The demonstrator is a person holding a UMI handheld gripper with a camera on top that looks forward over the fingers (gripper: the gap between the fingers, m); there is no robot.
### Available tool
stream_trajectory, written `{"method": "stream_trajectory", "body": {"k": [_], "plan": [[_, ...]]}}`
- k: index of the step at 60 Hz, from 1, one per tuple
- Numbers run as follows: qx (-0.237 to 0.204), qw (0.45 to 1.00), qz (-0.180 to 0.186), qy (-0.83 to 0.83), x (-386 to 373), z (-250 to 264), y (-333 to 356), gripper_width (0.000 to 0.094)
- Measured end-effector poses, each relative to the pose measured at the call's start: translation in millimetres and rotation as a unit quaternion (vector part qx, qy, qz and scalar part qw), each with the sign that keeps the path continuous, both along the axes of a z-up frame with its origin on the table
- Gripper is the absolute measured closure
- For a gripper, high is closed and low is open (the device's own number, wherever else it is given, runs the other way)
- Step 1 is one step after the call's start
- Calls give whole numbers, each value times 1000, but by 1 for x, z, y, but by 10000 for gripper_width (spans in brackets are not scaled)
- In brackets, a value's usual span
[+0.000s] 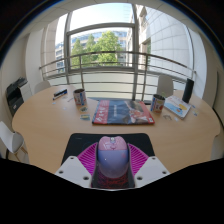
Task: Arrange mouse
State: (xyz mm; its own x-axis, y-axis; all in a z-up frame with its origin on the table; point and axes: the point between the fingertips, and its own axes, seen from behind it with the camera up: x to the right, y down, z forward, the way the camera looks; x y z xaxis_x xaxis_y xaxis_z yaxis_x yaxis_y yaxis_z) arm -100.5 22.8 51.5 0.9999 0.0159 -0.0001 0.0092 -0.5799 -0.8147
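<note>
A pale grey mouse [111,158] sits between my gripper's [111,152] two fingers, nose pointing away from me. The magenta pads [88,160] press against its left and right sides, so the gripper is shut on it. Under and just ahead of the mouse lies a black mouse pad [96,141] on the round wooden table [50,125]. Whether the mouse rests on the pad or hangs slightly above it is hidden by the mouse's own body.
Beyond the pad lies a colourful flat book or mat [123,112]. A dark cup [80,97] stands to its left, another cup [158,102] and a small box [177,106] to its right. Chairs and large windows ring the table.
</note>
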Motion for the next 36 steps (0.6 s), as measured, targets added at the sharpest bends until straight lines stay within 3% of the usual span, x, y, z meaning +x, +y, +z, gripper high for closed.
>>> {"method": "stream_trajectory", "body": {"k": [14, 20, 36], "plan": [[-62, 998, -18, 0, -11, -62, -20, 350], [-52, 998, -12, -16, -10, -43, -28, 82], [-15, 999, -21, -26, -18, 52, -103, 90]]}}
